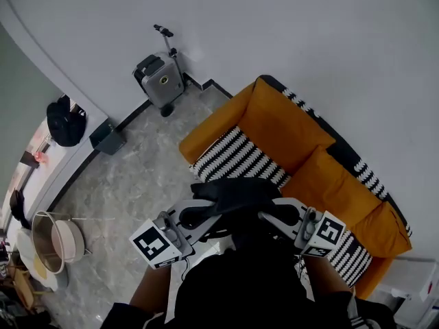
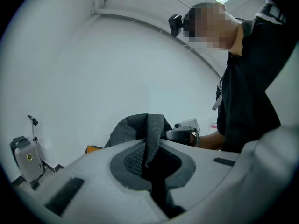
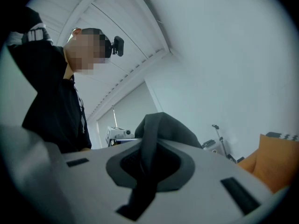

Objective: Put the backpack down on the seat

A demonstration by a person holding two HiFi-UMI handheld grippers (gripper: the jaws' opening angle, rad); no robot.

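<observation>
Backpack (image 1: 236, 196) hangs in the air close in front of me. Left fingers (image 2: 88, 185) clamped on a strap (image 2: 152, 139), right fingers (image 3: 224, 171) clamped on its fabric likewise. Sofa seat (image 1: 240, 157) lies just beyond, not reached; lowering and letting go remain.

1. The backpack (image 1: 236, 194) is black, of slack fabric. It hangs bunched between the two grippers at the front edge of the seat; contact with the seat cannot be confirmed.
2. A dark woven strap (image 2: 153, 127) is clamped in the closed jaws of the left gripper (image 2: 152, 146). A second strap (image 3: 150, 129) is clamped likewise in the right gripper (image 3: 147, 153).
3. The seat (image 1: 236, 156) is an orange sofa with a black-and-white striped pad and orange back cushions.
</observation>
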